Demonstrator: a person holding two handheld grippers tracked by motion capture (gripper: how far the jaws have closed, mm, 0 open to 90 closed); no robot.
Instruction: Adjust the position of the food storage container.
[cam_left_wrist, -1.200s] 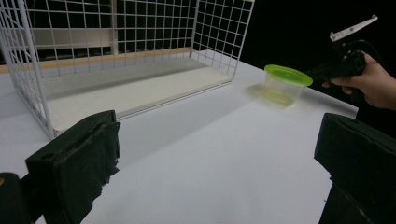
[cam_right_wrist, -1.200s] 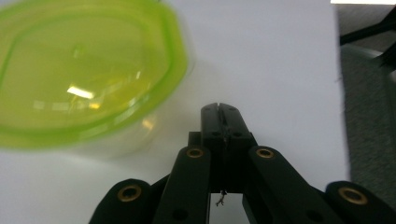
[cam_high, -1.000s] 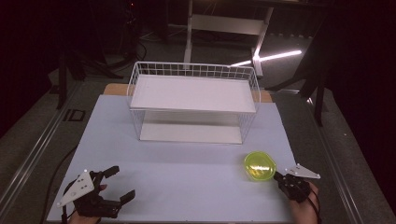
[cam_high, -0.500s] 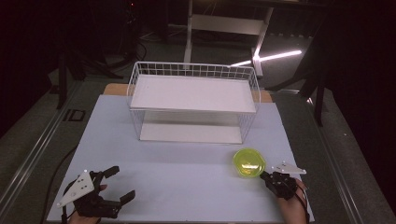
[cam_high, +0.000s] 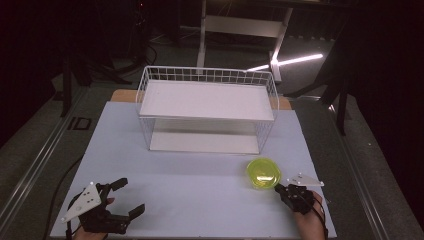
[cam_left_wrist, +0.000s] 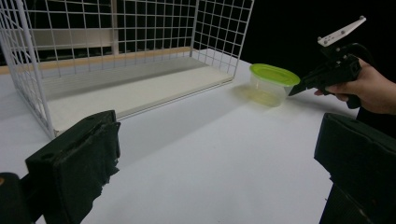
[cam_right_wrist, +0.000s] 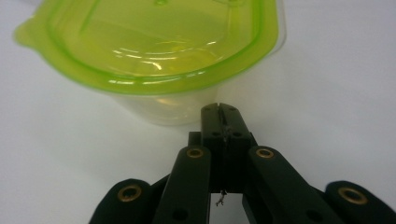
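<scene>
A clear tub with a lime-green lid (cam_high: 263, 172) stands on the white table, right of centre and in front of the wire rack. My right gripper (cam_high: 279, 189) is shut with nothing between its jaws, and its tip sits against the tub's near right side. In the right gripper view the closed jaws (cam_right_wrist: 222, 109) meet the tub wall (cam_right_wrist: 154, 51) just under the lid. My left gripper (cam_high: 131, 196) rests open near the table's front left corner, holding nothing. The left gripper view looks between its wide-apart jaws (cam_left_wrist: 219, 154) toward the tub (cam_left_wrist: 273, 84) and the right gripper (cam_left_wrist: 292, 92).
A white wire rack with a white shelf (cam_high: 207, 100) stands at the back middle of the table (cam_high: 200, 175), and its open lower level faces me. The rack's mesh (cam_left_wrist: 116, 42) rises to the left in the left gripper view. A dark floor surrounds the table.
The tub has slid left and slightly away from me, with the shut right gripper moving along behind it. The left gripper has stayed put.
</scene>
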